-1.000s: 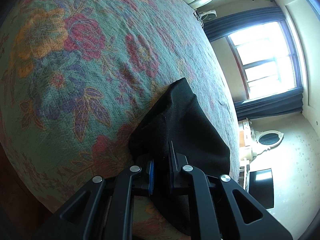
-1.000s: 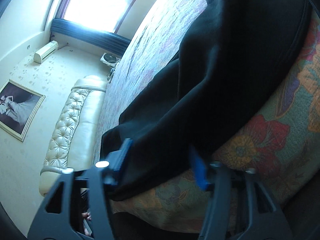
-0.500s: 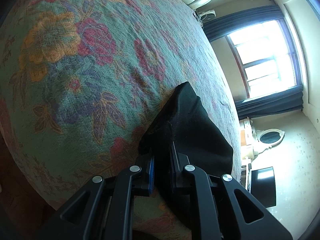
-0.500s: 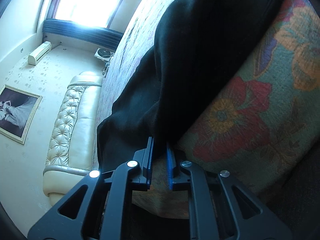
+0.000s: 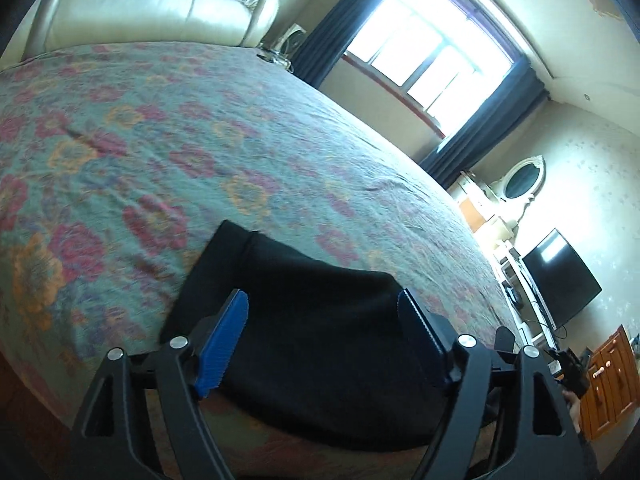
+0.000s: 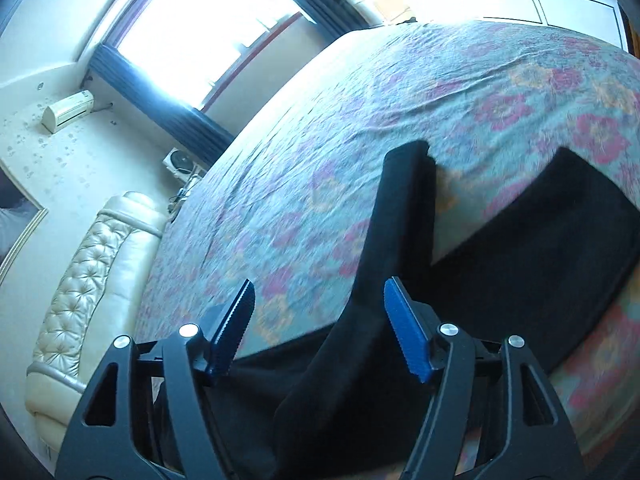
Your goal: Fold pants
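Note:
Black pants point(image 5: 316, 320) lie on the floral bedspread point(image 5: 200, 140) near the bed's front edge. In the right wrist view the pants point(image 6: 400, 248) spread in a V, one leg running away from me and one point(image 6: 560, 232) off to the right. My left gripper point(image 5: 324, 308) is open and empty, its blue pads point(image 5: 224, 340) hovering over the cloth. My right gripper point(image 6: 320, 300) is open and empty above the crotch end, which hangs over the bed edge.
A cream tufted headboard point(image 5: 160, 4) stands at the bed's far end, also in the right wrist view point(image 6: 88, 280). A bright window with dark curtains point(image 5: 432, 40) is behind the bed. A TV point(image 5: 560, 280) and wooden cabinet point(image 5: 608, 380) stand at right.
Both grippers were shut on the pants half a second ago; both have let go and opened. Both have pulled back and up, and the pants now lie on the bed.

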A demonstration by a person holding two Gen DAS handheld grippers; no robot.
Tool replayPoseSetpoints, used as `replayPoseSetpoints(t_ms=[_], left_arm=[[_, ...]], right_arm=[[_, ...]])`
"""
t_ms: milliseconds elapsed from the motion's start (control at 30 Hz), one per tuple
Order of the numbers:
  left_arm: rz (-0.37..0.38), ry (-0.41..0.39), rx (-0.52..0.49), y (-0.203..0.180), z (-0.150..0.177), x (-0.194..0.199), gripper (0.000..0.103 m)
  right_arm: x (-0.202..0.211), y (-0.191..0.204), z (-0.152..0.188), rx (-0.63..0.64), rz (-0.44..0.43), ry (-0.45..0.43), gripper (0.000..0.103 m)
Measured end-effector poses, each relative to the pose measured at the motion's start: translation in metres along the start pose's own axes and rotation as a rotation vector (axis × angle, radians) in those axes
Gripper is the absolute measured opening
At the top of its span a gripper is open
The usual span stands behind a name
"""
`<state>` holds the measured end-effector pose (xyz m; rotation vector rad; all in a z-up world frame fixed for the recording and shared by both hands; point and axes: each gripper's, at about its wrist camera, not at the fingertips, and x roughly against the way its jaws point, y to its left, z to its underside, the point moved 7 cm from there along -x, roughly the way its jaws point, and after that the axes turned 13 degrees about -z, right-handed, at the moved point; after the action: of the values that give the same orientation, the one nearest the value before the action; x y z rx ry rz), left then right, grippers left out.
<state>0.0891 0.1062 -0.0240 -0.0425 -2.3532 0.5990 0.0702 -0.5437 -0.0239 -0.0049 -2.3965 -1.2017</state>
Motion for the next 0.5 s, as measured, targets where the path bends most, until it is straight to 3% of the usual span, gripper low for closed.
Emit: replayPoseSetpoints(t_ms=[167, 333, 367, 433, 467, 500], left_arm=[[0.046, 0.095, -0.036, -0.054, 0.015, -0.053, 0.08], [0.044, 0.22, -0.021, -0.07, 0.045, -0.094, 0.08], [0.04, 0.231, -0.029, -0.072, 0.049, -0.098, 0.08], [0.032, 0.239, -0.045, -0.074, 0.056, -0.103, 0.08], [0.023, 0.24, -0.052, -0.074, 0.058, -0.105, 0.08], [0.015, 0.24, -0.055, -0.074, 0.06, -0.107, 0.08]], right_arm=[[-0.041, -0.068, -0.055, -0.099, 0.106, -0.015, 0.067], [-0.074, -0.09, -0.071, -0.109, 0.092, -0.006, 0.067], [-0.079, -0.092, -0.072, -0.106, 0.091, 0.004, 0.063], [-0.091, -0.093, -0.075, -0.083, 0.09, 0.026, 0.035], [-0.097, -0.092, -0.076, -0.079, 0.084, 0.049, 0.005], [-0.102, -0.092, -0.075, -0.08, 0.08, 0.075, 0.006]])
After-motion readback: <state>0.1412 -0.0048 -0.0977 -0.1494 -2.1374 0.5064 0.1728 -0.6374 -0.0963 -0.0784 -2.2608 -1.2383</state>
